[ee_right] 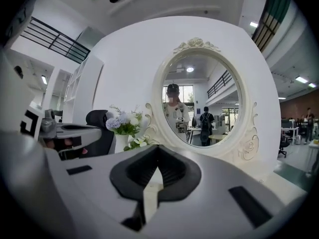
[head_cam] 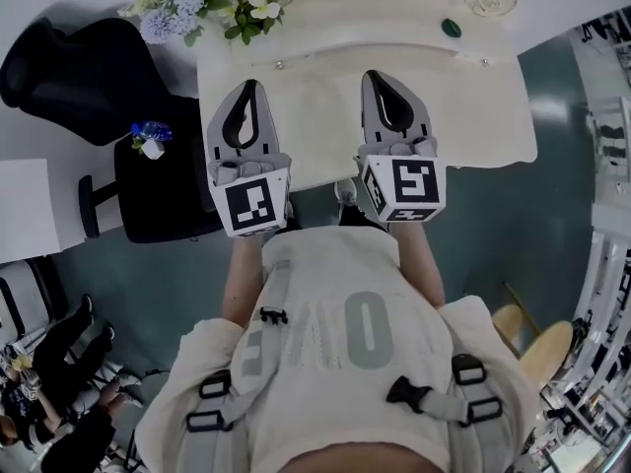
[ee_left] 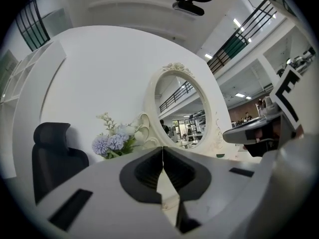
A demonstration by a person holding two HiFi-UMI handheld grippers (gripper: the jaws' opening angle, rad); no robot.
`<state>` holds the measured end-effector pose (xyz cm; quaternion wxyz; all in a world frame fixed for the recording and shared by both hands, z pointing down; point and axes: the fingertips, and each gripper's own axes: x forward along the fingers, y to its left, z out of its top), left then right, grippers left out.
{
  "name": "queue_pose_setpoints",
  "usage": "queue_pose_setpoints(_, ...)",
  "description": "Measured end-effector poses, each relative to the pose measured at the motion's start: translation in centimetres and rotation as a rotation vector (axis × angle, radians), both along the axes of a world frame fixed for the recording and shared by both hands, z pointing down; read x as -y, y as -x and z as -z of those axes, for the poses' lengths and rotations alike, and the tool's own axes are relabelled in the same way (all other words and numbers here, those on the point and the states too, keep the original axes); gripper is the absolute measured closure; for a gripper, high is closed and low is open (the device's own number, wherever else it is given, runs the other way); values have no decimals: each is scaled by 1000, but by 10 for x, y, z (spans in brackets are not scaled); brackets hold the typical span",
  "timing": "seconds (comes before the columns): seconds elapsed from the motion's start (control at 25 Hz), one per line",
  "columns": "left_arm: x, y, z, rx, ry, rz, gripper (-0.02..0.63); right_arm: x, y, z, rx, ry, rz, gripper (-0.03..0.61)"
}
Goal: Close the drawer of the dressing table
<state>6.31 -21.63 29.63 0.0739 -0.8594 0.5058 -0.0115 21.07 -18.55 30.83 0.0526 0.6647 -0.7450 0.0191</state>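
Note:
The cream dressing table (head_cam: pixel 473 106) lies below me, and its oval mirror (ee_right: pixel 199 98) stands at the back. No drawer front sticks out past the table's front edge (head_cam: pixel 315 177) in the head view. My left gripper (head_cam: pixel 251 92) hovers over the left part of the top, jaws shut with nothing between them. Beside it, over the middle, my right gripper (head_cam: pixel 380 79) is also shut and empty. Both point level at the mirror. The left gripper view shows shut jaw tips (ee_left: pixel 163 151), and the right gripper view shows the same (ee_right: pixel 158 151).
A bunch of white and lilac flowers (head_cam: pixel 207 3) stands at the table's back left, and a small green object (head_cam: pixel 451 28) lies at the back right. A black office chair (head_cam: pixel 79 67) and a black stool (head_cam: pixel 163 190) are left of the table. A wooden stool (head_cam: pixel 537 338) is at lower right.

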Motion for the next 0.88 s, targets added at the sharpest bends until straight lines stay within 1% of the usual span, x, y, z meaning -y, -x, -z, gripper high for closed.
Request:
queue_pose_setpoints(0.24, 1, -13, -2, -5, 16, -11, 594, -4, -9, 1, 27, -14, 0, 569)
queue_pose_setpoints(0.4, 5, -12, -3, -6, -3, -7, 594, 1, -12, -3, 8, -1, -5, 569)
queue_pose_setpoints(0.52, 8, -11, -2, -7, -6, 0, 594, 3, -14, -7, 16, 7, -5, 569)
queue_pose_setpoints(0.68, 11, -7, -5, -1, 23, 20, 594, 7, -15, -7, 11, 12, -7, 569)
queue_pose_setpoints(0.88, 11, -4, -11, 8, 39, 26, 594, 10, -15, -7, 17, 10, -7, 569)
